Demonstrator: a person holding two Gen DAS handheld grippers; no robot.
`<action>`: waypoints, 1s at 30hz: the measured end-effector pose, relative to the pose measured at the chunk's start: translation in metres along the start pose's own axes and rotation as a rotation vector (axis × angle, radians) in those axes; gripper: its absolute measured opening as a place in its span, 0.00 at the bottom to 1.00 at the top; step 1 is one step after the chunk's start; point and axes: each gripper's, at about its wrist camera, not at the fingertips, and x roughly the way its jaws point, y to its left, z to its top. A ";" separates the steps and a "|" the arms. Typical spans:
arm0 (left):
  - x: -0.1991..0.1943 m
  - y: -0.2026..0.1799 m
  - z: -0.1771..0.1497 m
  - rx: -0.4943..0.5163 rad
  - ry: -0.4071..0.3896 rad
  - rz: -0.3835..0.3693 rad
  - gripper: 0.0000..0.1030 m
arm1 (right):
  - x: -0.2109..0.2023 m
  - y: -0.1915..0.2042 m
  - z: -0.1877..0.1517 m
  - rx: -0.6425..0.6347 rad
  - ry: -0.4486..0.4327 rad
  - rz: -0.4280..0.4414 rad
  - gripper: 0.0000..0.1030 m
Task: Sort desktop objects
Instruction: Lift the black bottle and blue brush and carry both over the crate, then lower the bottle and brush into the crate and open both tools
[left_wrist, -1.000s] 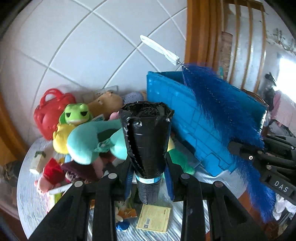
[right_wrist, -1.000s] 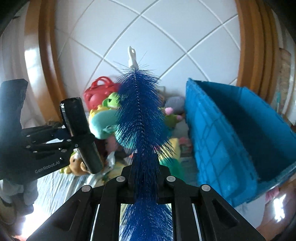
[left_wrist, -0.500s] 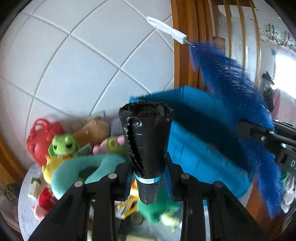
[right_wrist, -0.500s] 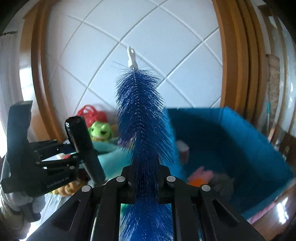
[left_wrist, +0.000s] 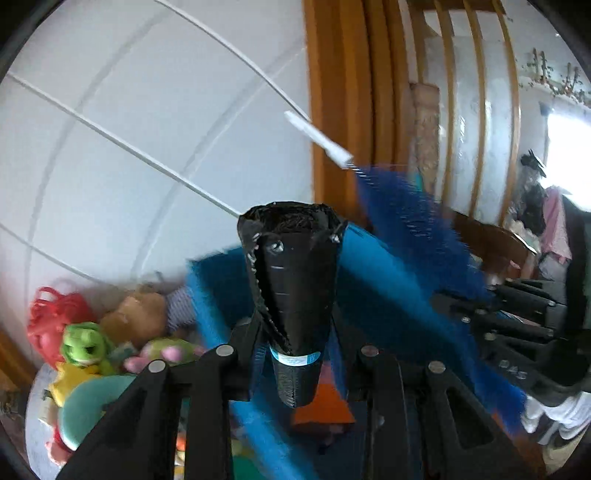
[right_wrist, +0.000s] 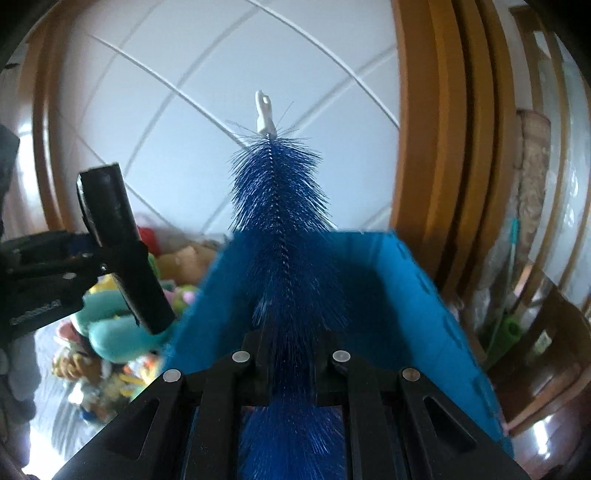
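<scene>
- Leftmost, on the pale round counter (left_wrist: 35, 424), lies a heap of soft toys: a red plastic handbag (left_wrist: 50, 319), a green plush frog (left_wrist: 83, 343), a tan plush animal (left_wrist: 135, 319), a teal plush cushion (left_wrist: 86, 410) and a small pink-and-green plush figure (left_wrist: 166, 352).
- Behind them rises a wall of large white tiles (left_wrist: 129, 110), with an orange wooden frame (left_wrist: 332, 92) to its right.
- The left claw (left_wrist: 295, 363) is clamped on a black roll of thin plastic bags (left_wrist: 293, 280), which stands upright between its fingers with the open, crinkled end uppermost and a pale blue band near its base.
- In the right wrist view that same left claw (right_wrist: 110, 273) shows at the left edge, the black roll (right_wrist: 120, 243) leaning in it just left of the bin's near corner, above the toys.
- A bright blue plastic storage bin (left_wrist: 384, 291) sits right of the toy heap; its rim and walls are blurred, and an orange shape (left_wrist: 321, 406) shows low inside it, too smeared to tell what it is.
- The right claw (right_wrist: 290, 369) pinches a long blue bristle brush with a white hanging tip (right_wrist: 282, 236); the brush points up and away along the fingers, its lower part over the open blue bin (right_wrist: 413, 295).
- From the left wrist view the brush (left_wrist: 410, 225) slants above the bin's right side, and the right claw (left_wrist: 480, 314) grips its lower end at the right.
- Farthest right stand a dark wooden chair (right_wrist: 546, 354) and a bright window (left_wrist: 565, 147).
</scene>
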 end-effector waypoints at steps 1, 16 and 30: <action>0.014 -0.009 -0.001 0.005 0.036 -0.011 0.28 | 0.008 -0.008 -0.003 0.002 0.023 -0.003 0.12; 0.211 -0.053 -0.046 -0.050 0.546 -0.025 0.28 | 0.179 -0.083 -0.048 0.092 0.498 0.044 0.12; 0.296 -0.043 -0.075 -0.095 0.783 0.005 0.28 | 0.283 -0.104 -0.089 0.032 0.789 0.016 0.12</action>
